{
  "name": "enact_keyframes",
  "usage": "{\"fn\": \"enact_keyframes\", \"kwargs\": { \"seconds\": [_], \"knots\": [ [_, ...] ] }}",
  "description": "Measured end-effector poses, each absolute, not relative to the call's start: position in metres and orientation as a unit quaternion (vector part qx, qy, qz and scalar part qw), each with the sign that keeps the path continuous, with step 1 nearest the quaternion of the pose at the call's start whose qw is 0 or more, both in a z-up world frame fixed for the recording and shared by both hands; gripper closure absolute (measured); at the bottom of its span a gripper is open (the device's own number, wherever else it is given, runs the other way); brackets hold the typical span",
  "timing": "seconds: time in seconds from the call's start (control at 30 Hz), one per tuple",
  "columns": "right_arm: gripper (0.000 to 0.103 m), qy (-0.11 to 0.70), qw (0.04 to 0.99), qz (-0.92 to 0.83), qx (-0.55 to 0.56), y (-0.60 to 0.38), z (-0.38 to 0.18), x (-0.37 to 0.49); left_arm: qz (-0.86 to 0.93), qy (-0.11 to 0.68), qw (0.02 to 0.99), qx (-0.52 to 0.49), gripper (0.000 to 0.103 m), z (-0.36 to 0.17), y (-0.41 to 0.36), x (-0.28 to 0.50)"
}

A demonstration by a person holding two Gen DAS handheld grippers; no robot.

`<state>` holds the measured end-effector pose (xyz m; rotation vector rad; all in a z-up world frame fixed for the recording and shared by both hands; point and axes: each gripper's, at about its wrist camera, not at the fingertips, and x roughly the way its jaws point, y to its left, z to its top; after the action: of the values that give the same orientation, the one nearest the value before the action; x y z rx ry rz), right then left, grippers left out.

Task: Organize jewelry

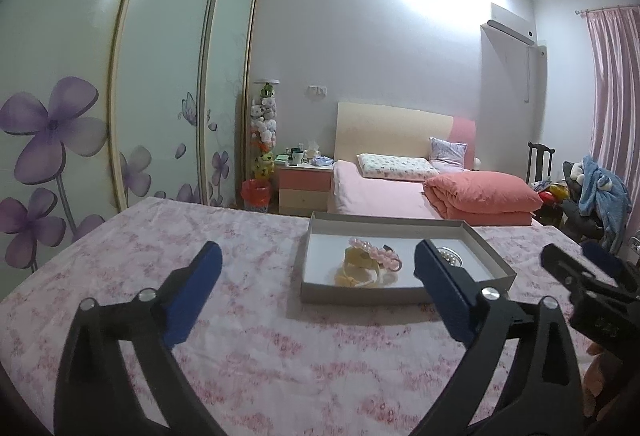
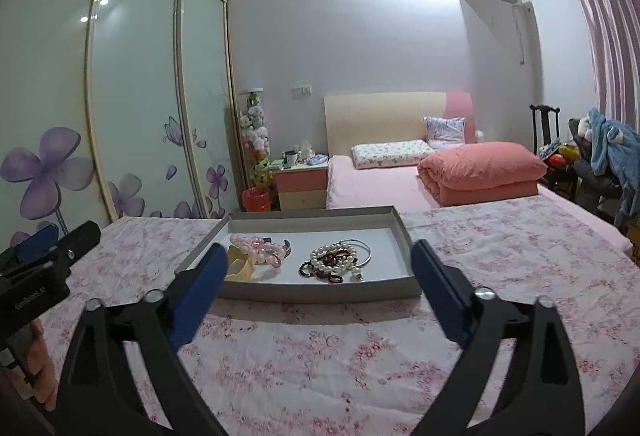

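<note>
A shallow grey box [image 2: 400,228] sits on the pink floral cloth [image 2: 320,356]; it also shows in the left wrist view [image 1: 360,294]. Inside lie pink bead hair pieces [image 2: 260,248] with yellow ribbon [image 2: 240,268] on the left, and pearl and dark bead bracelets [image 2: 334,260] with a silver bangle [image 2: 366,250] on the right. The pink pieces [image 1: 374,254] show in the left wrist view. My left gripper [image 1: 318,264] is open and empty, short of the box. My right gripper [image 2: 318,264] is open and empty, just before the box's near wall.
A bed with a folded pink quilt [image 2: 484,172] lies beyond the cloth. A wardrobe with flower doors [image 2: 132,116] stands left. A nightstand [image 2: 302,184] and red bin [image 2: 256,198] stand behind. A chair piled with clothes [image 2: 608,156] is at right.
</note>
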<state>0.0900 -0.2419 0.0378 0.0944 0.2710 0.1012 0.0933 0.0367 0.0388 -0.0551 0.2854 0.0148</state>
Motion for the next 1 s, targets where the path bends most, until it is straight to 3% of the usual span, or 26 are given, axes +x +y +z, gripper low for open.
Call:
{"fn": "enact_keyframes", "kwargs": {
  "seconds": [0.4,1.0],
  "knots": [
    [0.002,0.112,0.993,0.018,0.019,-0.244,0.026,0.071,0.019,0.138,0.99,0.033,0.004,0.021,0.021,0.086],
    [0.002,0.117,0.993,0.015,0.023,-0.246,0.02,0.071,0.008,0.142,0.989,0.034,0.004,0.016,0.016,0.084]
  ]
}}
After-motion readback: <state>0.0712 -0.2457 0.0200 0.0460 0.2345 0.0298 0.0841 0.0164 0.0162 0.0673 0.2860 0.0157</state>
